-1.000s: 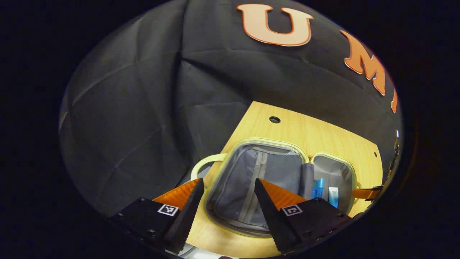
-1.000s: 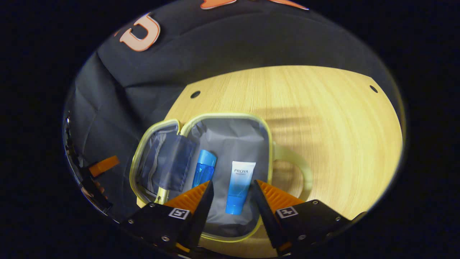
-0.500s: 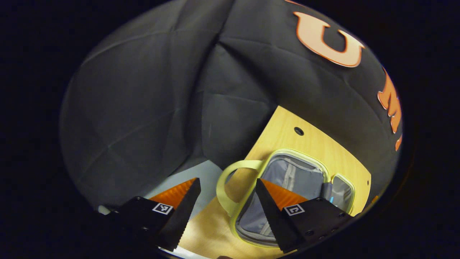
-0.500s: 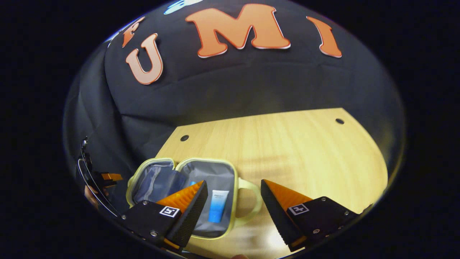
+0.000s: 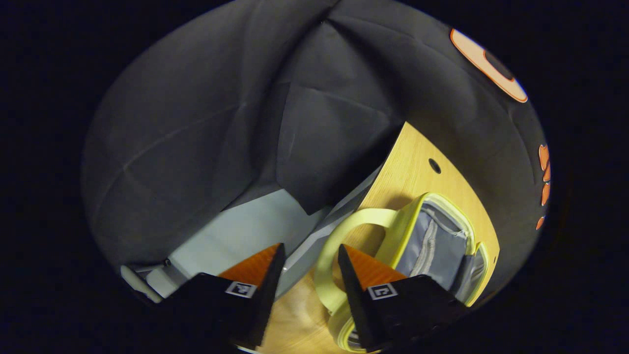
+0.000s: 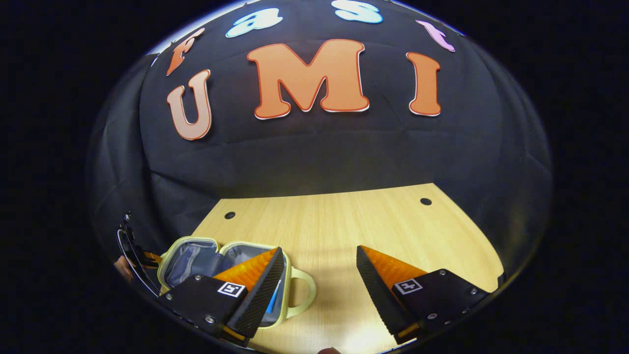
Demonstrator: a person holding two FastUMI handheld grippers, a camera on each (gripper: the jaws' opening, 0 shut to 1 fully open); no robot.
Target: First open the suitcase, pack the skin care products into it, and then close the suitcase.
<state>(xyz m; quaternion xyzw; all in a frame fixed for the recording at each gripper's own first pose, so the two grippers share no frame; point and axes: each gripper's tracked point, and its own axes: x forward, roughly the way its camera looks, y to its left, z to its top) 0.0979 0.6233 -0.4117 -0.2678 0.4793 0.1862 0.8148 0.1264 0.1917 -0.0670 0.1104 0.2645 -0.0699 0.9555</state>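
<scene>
My left gripper (image 5: pixel 307 275) fingers part-open around suitcase (image 5: pixel 432 246) handle (image 5: pixel 339 246), not clamped. Right gripper (image 6: pixel 319 280) wide open, empty. Pinch handle squarely, swing lid over slowly.

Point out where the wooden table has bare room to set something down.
Bare wood spans the light wooden table from the open yellow-green suitcase's loop handle rightward and back to the black cloth wall. The crowded part is the table's left end, where the suitcase lies.
</scene>
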